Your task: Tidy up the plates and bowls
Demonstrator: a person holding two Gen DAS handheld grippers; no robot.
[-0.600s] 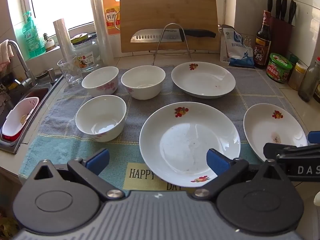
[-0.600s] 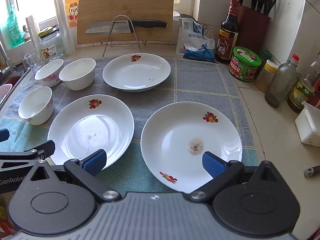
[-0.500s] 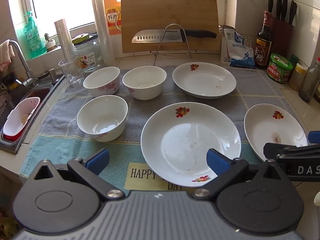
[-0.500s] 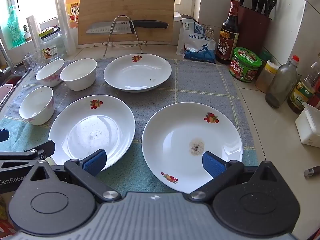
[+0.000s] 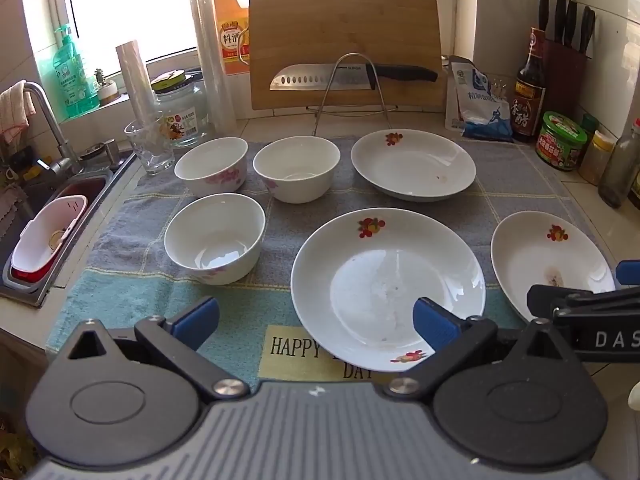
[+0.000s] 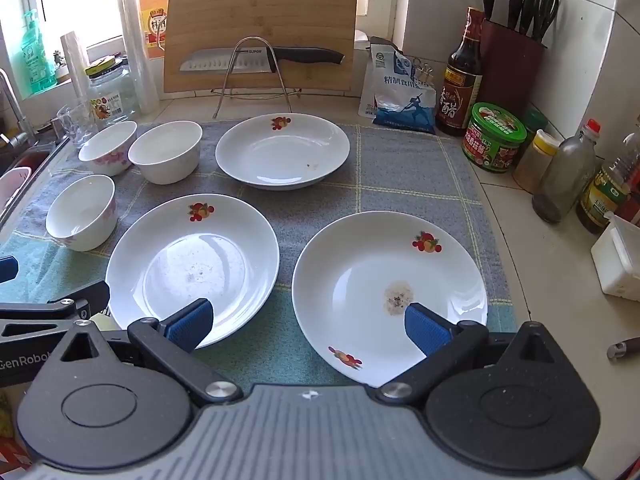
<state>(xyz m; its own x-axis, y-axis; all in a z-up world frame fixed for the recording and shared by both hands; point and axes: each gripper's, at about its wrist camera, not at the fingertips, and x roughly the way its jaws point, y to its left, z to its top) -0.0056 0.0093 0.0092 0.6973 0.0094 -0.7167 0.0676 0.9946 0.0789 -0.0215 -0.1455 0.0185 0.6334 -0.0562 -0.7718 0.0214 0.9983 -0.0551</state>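
Currently both grippers are spread wide, empty: left gripper (image 5: 314, 322) hangs over the cloth's (image 5: 516, 184) near edge, right gripper (image 6: 307, 326) likewise. Three plates (image 6: 192, 260) (image 6: 390, 292) (image 6: 282, 150) lie flat, rims up, round, so no long axis. Three bowls (image 5: 215, 236) (image 5: 211, 164) (image 5: 297, 167) stand upright, mouths up, toward the cloth's left edge.

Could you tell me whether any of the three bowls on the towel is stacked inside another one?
No, the three bowls each sit separately on the towel, with cloth showing between them.
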